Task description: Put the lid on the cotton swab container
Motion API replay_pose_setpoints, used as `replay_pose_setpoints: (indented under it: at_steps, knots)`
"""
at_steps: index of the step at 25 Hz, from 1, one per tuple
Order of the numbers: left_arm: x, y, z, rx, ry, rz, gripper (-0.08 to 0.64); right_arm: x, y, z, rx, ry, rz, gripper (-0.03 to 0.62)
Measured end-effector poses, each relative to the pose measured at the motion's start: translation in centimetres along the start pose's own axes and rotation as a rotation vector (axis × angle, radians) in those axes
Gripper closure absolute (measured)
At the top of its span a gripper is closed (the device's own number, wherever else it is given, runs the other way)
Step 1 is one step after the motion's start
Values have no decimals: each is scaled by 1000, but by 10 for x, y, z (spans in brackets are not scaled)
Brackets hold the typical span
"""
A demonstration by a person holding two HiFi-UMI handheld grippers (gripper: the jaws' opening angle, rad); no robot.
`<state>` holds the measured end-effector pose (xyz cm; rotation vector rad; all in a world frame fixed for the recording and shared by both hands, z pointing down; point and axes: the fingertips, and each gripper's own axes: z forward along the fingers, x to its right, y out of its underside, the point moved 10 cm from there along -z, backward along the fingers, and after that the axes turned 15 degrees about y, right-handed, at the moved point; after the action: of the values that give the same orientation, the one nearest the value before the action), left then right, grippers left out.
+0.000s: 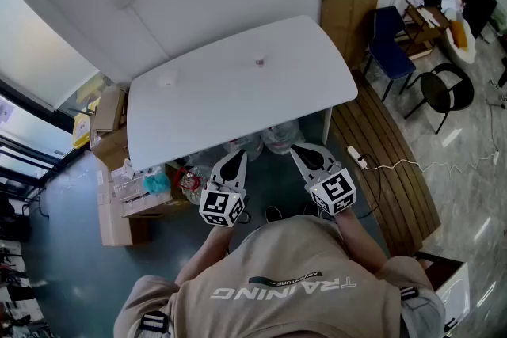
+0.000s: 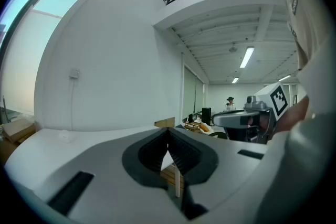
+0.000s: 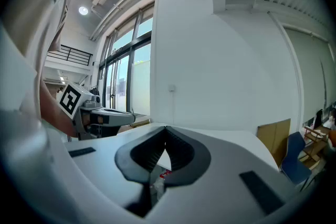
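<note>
A big white table (image 1: 238, 91) stands by the wall, and a person (image 1: 285, 281) stands at its near side, holding both tools low, just short of its edge. The left gripper (image 1: 240, 157) and the right gripper (image 1: 297, 150) each have their jaws pressed together on nothing. Far from them on the tabletop lie a small spot (image 1: 260, 62) and a pale round bit (image 1: 166, 81), well apart and too tiny to tell which is the swab container and which the lid.
</note>
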<state>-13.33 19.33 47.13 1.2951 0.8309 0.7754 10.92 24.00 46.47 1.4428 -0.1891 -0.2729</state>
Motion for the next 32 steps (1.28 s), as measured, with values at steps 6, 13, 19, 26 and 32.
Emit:
replay_pose_setpoints:
  at_steps: [6,13,19,26,32]
  knots:
    - [12,-5,-5,-3,-16,2,548,1,-9,-2,14,4,6,575]
    - [17,-9,-1,-1,-6,60,548,2,-7,2,12,-21,19,574]
    - [5,-4,-3,16,-24,17,548,2,-8,11,11,-17,32,574]
    - [-24,-1,-13,31,-3,5,548,-4,-12,28,30,47,40,574]
    - [-50,10,-9,36,25,-27,548,-5,-7,41,-2,114,53,574]
